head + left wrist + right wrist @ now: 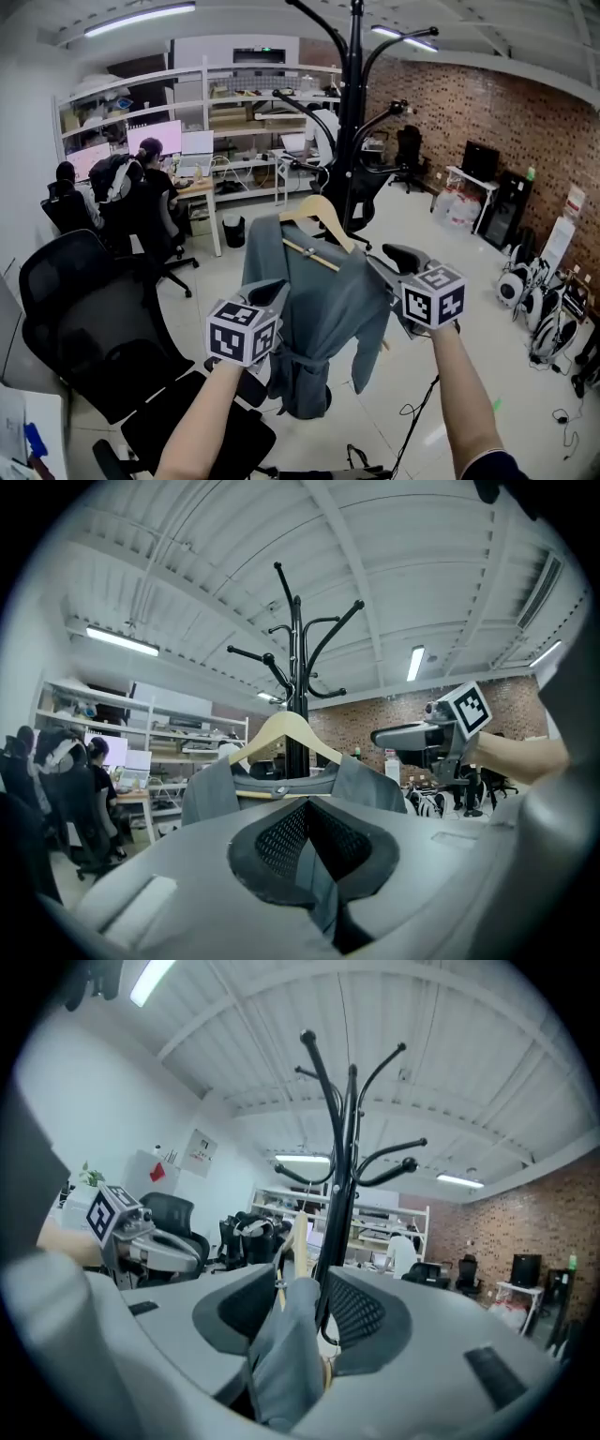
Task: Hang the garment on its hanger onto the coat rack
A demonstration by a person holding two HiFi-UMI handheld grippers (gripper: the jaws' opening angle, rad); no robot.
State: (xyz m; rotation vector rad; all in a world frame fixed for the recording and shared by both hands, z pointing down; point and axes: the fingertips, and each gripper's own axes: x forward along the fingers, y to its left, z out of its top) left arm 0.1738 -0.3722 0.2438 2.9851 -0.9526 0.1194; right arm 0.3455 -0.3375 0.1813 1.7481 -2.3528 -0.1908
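**Grey garment [319,309] at the coat rack [353,112]**

My left gripper's [309,841] fingers are clamped on the garment's cloth. My right gripper's [300,1309] fingers stand apart around a fold. The garment hangs on its wooden hanger [319,216], before the rack's pole.

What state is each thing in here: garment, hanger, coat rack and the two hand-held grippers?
garment: on the hanger, hanging down.
hanger: carries the garment, close in front of the coat rack; its hook is not visible, so I cannot tell if it is hung.
coat rack: upright.
left hand-held gripper: shut on the garment.
right hand-held gripper: open, with garment cloth between its jaws.
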